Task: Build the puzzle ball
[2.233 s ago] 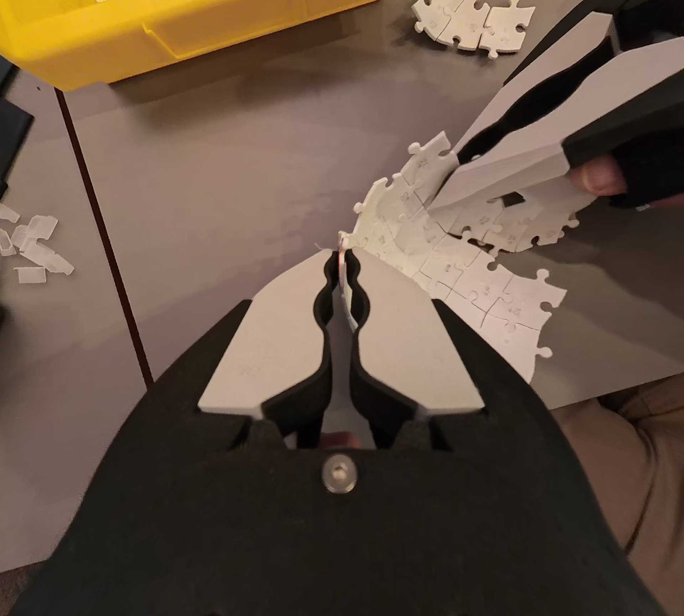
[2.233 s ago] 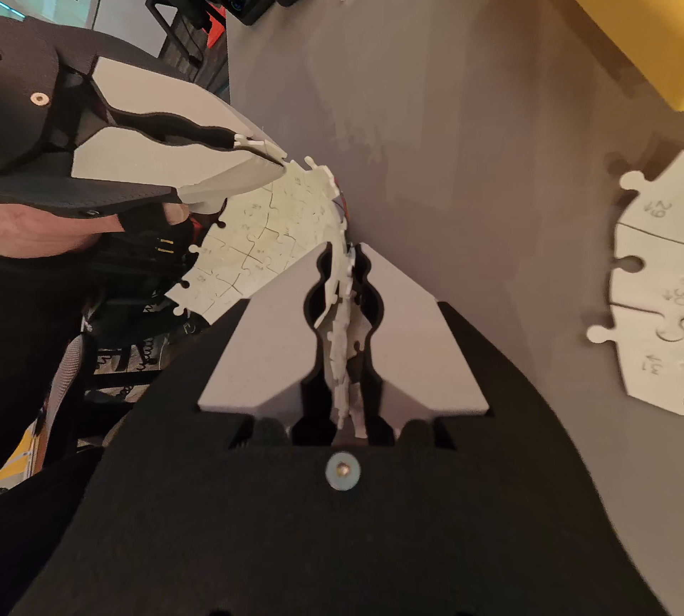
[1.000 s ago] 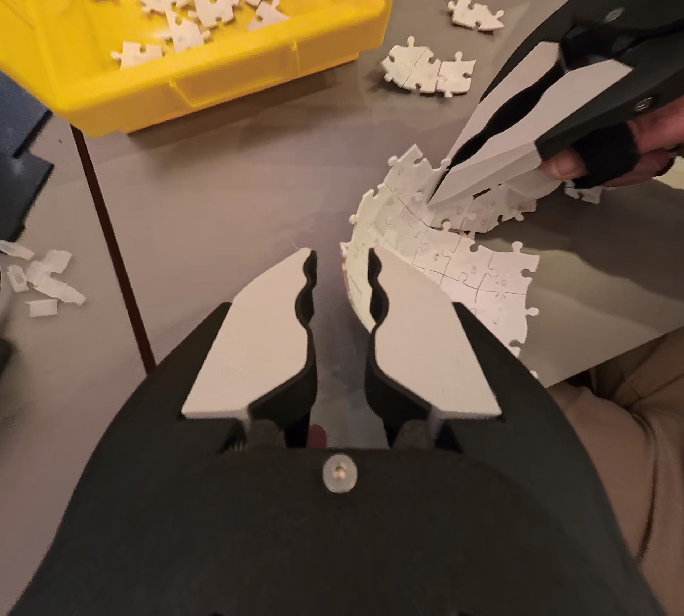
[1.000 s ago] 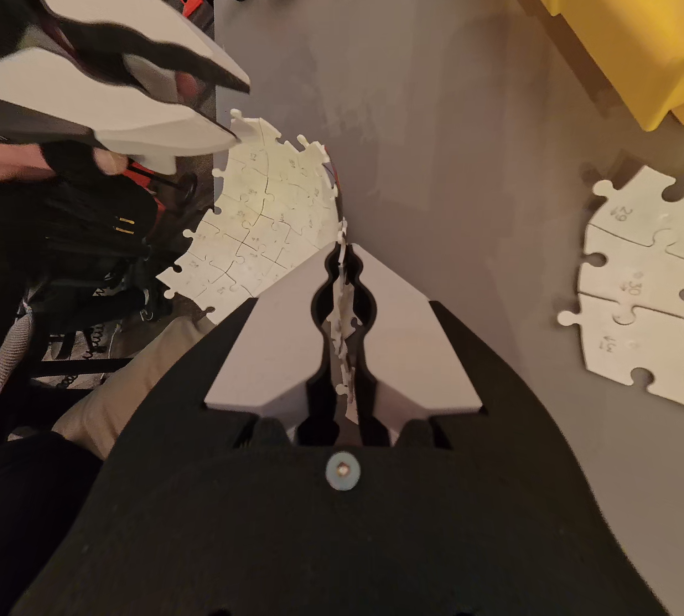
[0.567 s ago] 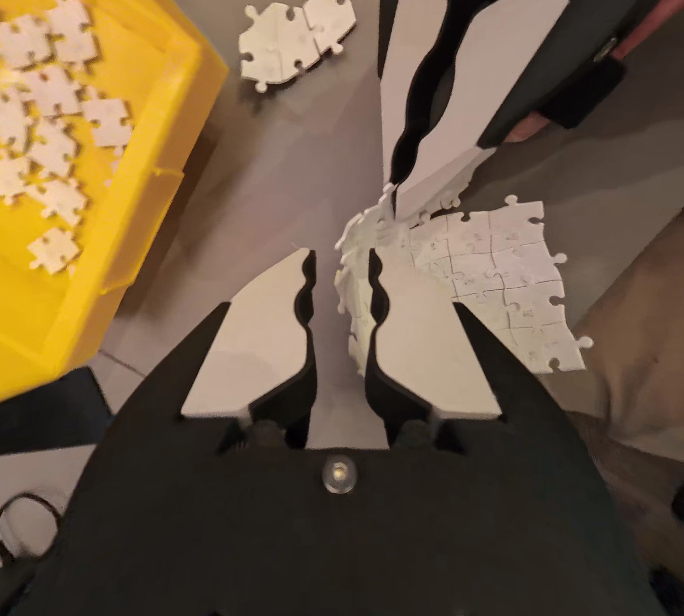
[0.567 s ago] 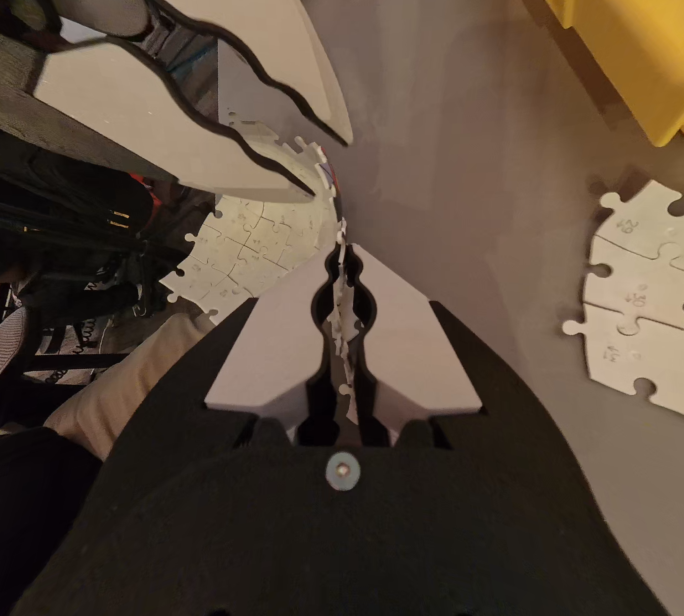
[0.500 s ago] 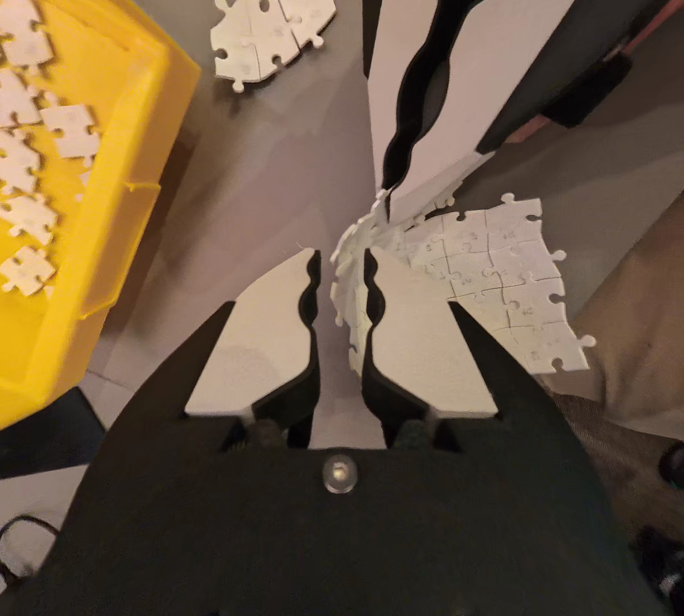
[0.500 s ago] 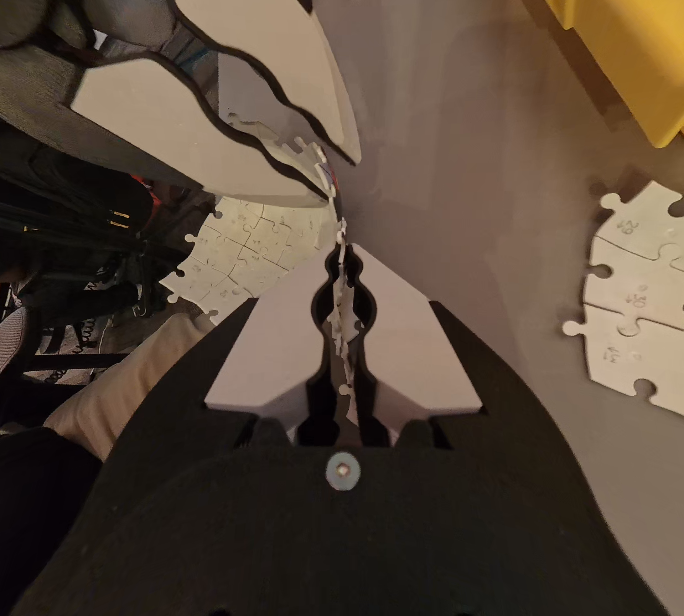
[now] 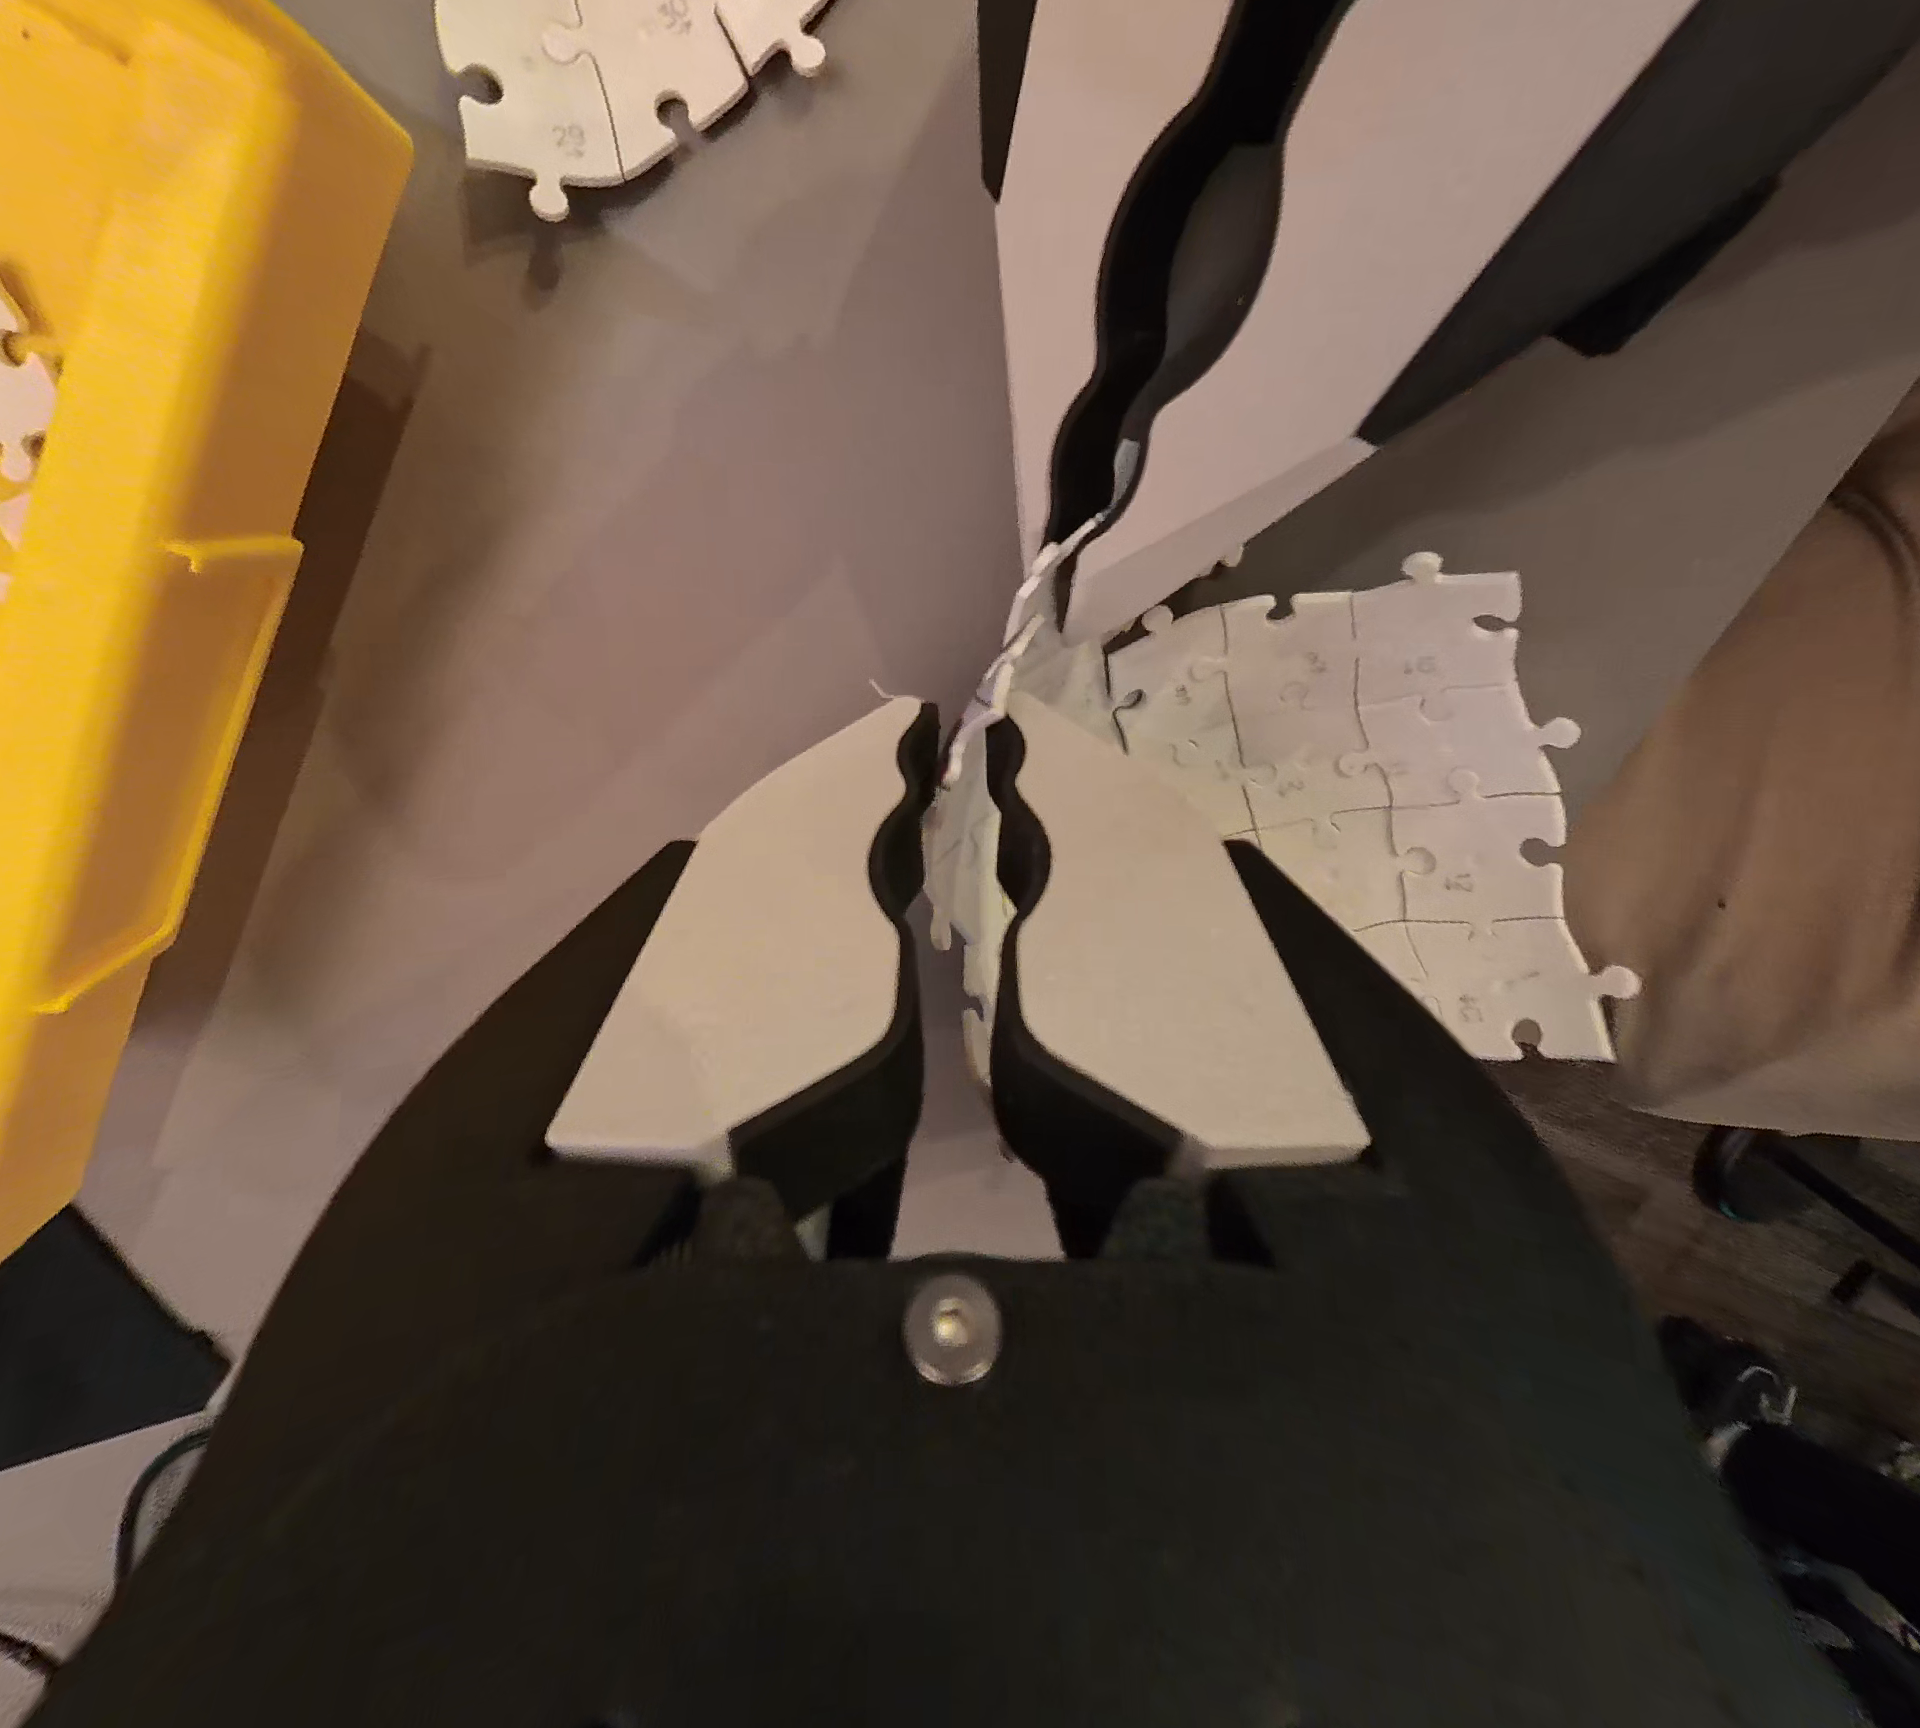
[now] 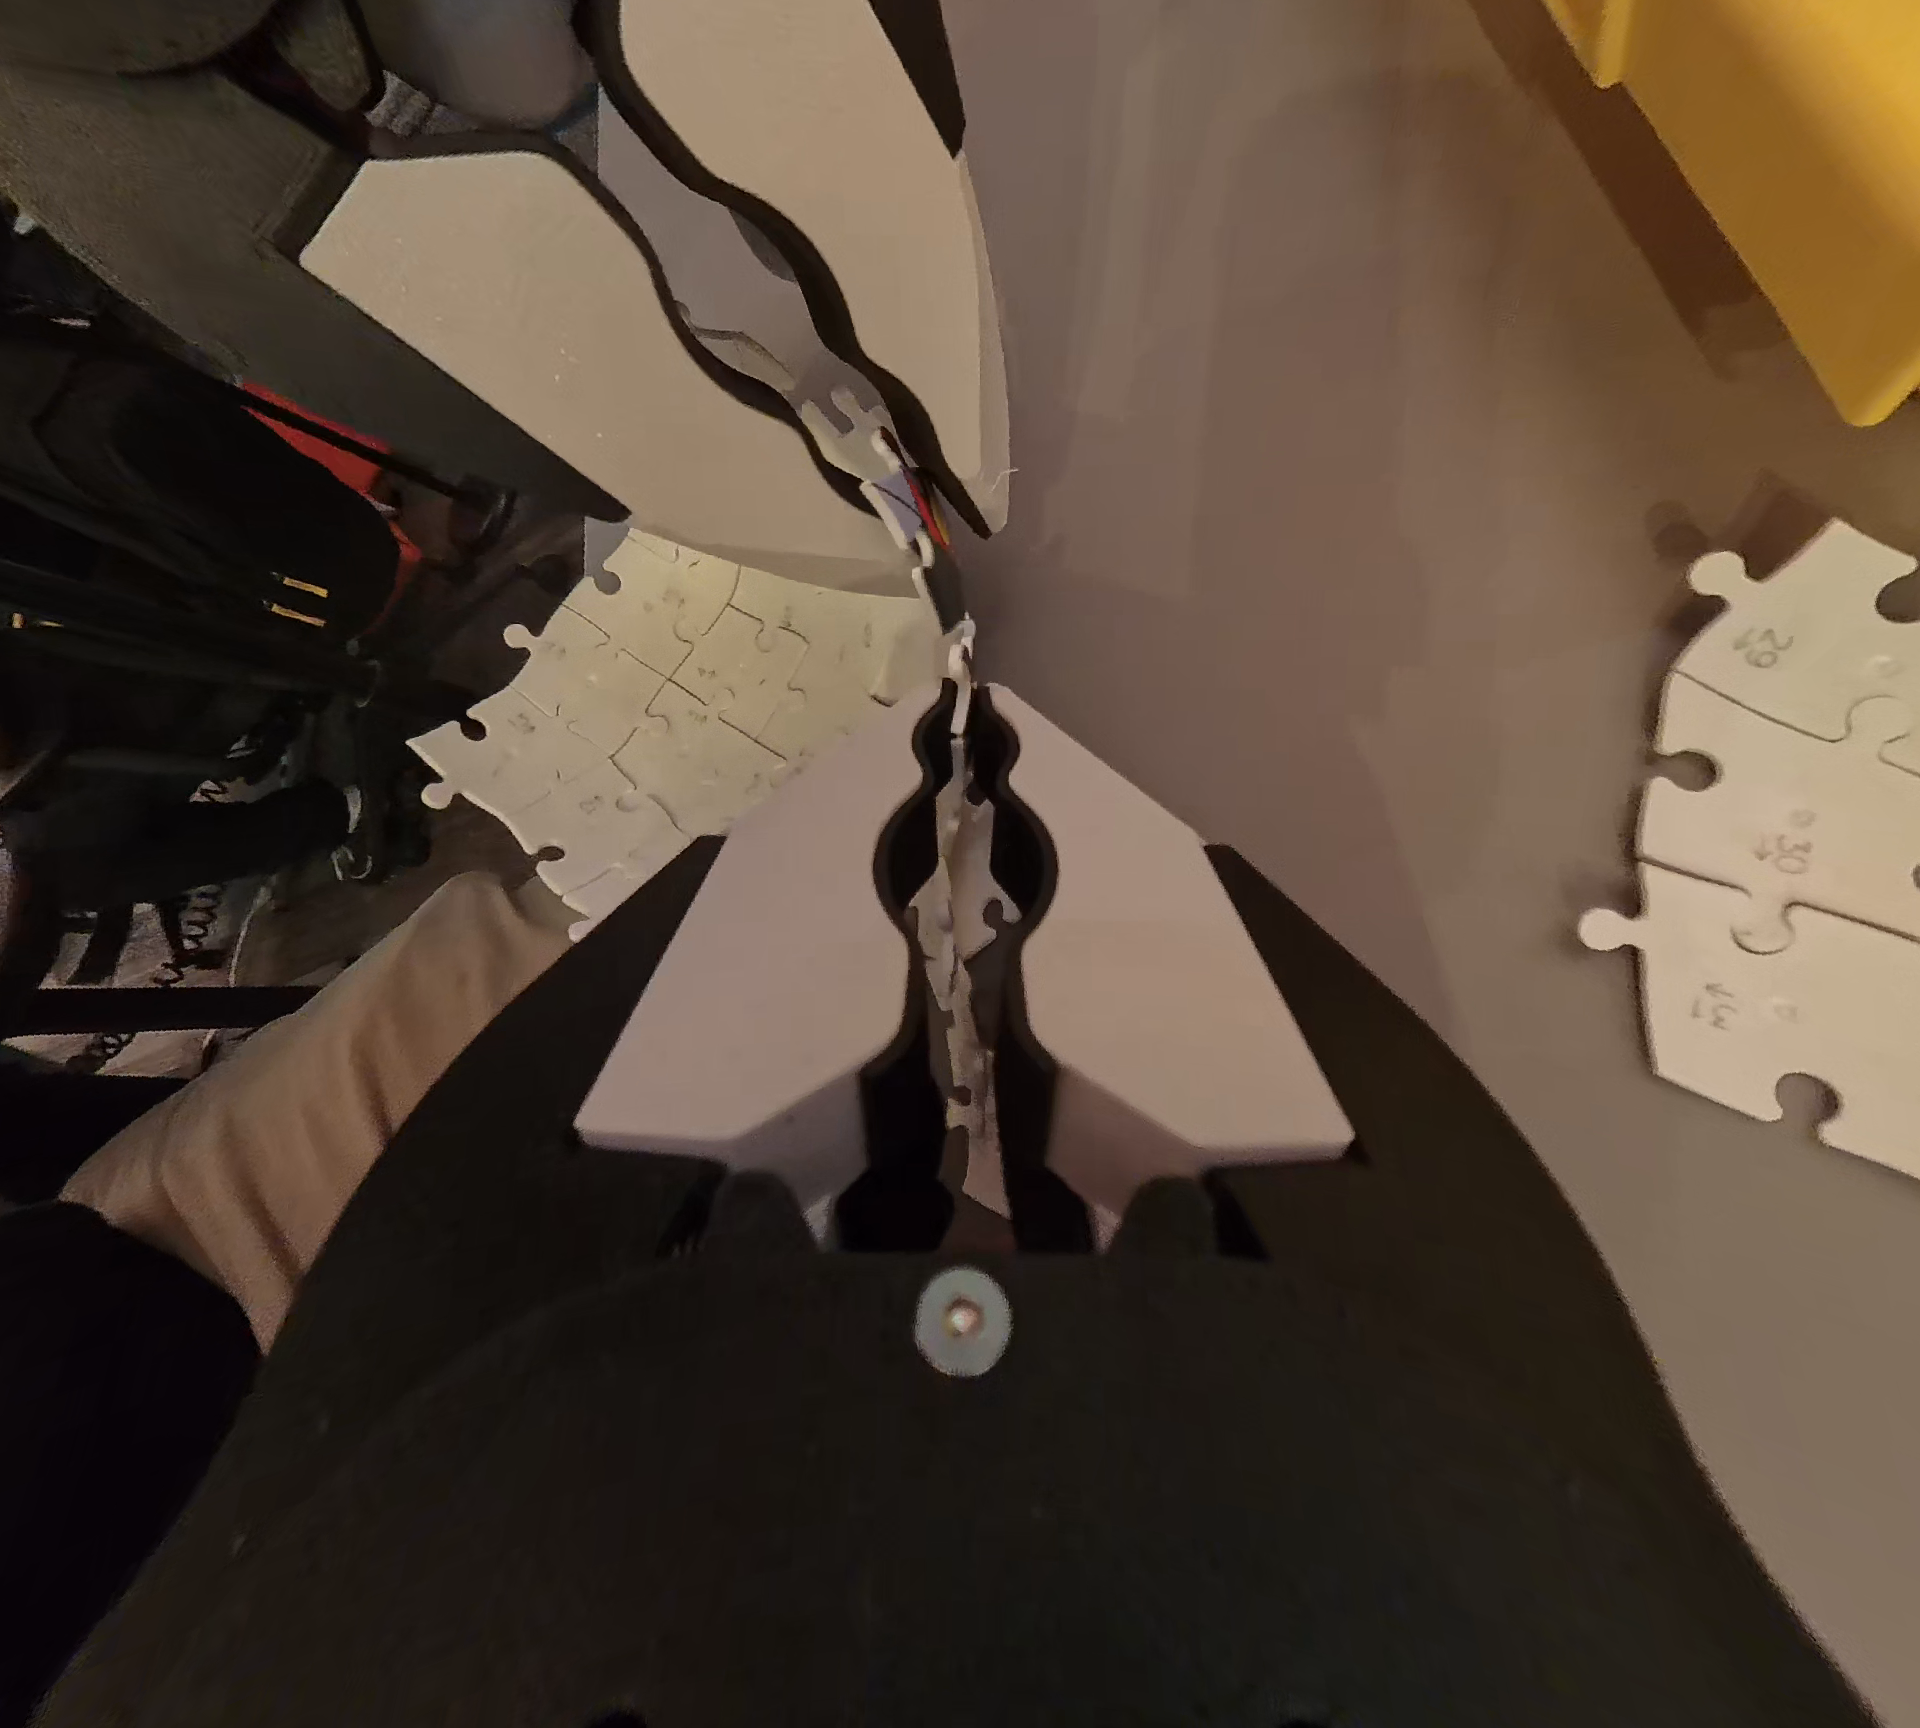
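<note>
A curved sheet of joined white puzzle pieces (image 9: 1382,795) is held on edge above the grey table (image 9: 675,483). It also shows in the right wrist view (image 10: 686,691). My left gripper (image 9: 961,722) is shut on the sheet's near edge, which runs between its fingers. My right gripper (image 10: 961,691) is shut on the same edge, with the sheet deep between its jaws. The two grippers meet tip to tip. The right gripper (image 9: 1060,577) comes in from the top in the left wrist view. The left gripper (image 10: 935,515) comes in from the upper left in the right wrist view.
A joined cluster of three white pieces (image 9: 634,16) lies flat on the table and also shows in the right wrist view (image 10: 1787,847). A yellow bin (image 9: 156,535) with loose pieces stands beside it. A person's beige trouser leg (image 9: 1766,795) is at the table edge. My two grippers' fingertips are within a few centimetres of each other.
My left gripper let go of the sheet, opened, swung round toward the right gripper's tips, and has closed on the sheet's edge there. The right gripper kept its hold.
</note>
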`<state>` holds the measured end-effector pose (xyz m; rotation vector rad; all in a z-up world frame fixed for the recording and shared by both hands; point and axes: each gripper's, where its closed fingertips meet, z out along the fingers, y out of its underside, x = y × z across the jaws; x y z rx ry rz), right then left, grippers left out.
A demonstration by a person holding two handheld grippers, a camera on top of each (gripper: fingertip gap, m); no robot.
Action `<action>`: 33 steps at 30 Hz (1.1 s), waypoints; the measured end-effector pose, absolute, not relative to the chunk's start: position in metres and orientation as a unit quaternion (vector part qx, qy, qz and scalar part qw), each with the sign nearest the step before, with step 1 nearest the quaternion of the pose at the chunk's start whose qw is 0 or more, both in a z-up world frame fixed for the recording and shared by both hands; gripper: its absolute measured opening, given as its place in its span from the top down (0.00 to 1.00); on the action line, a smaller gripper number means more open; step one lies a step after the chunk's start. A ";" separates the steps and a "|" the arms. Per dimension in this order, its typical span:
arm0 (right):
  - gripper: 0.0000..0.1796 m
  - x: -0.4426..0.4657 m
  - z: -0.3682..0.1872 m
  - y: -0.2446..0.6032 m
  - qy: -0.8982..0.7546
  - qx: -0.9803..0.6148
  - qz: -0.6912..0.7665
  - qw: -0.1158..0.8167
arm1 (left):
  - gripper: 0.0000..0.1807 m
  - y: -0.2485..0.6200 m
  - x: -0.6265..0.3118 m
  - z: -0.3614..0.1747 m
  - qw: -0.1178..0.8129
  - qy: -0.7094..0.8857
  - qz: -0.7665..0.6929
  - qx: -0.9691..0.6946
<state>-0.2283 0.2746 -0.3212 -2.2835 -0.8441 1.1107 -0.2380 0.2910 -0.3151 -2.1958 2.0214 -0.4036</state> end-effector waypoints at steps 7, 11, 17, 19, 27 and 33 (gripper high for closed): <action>1.00 -0.230 -0.320 0.275 -0.330 -0.829 0.375 0.251 | 0.95 0.291 -0.239 -0.315 0.057 0.651 -0.151 -0.742; 0.99 -0.232 -0.319 0.277 -0.319 -0.829 0.386 0.248 | 0.96 0.292 -0.242 -0.315 0.054 0.649 -0.150 -0.743; 0.96 -0.233 -0.318 0.278 -0.324 -0.831 0.375 0.252 | 0.96 0.292 -0.242 -0.315 0.052 0.649 -0.143 -0.746; 0.95 -0.234 -0.317 0.279 -0.320 -0.832 0.374 0.255 | 0.96 0.293 -0.242 -0.315 0.052 0.647 -0.143 -0.748; 0.97 -0.236 -0.321 0.284 -0.308 -0.837 0.369 0.260 | 0.96 0.293 -0.244 -0.316 0.049 0.643 -0.146 -0.750; 0.98 -0.238 -0.322 0.286 -0.309 -0.836 0.368 0.264 | 0.96 0.294 -0.246 -0.317 0.046 0.642 -0.147 -0.751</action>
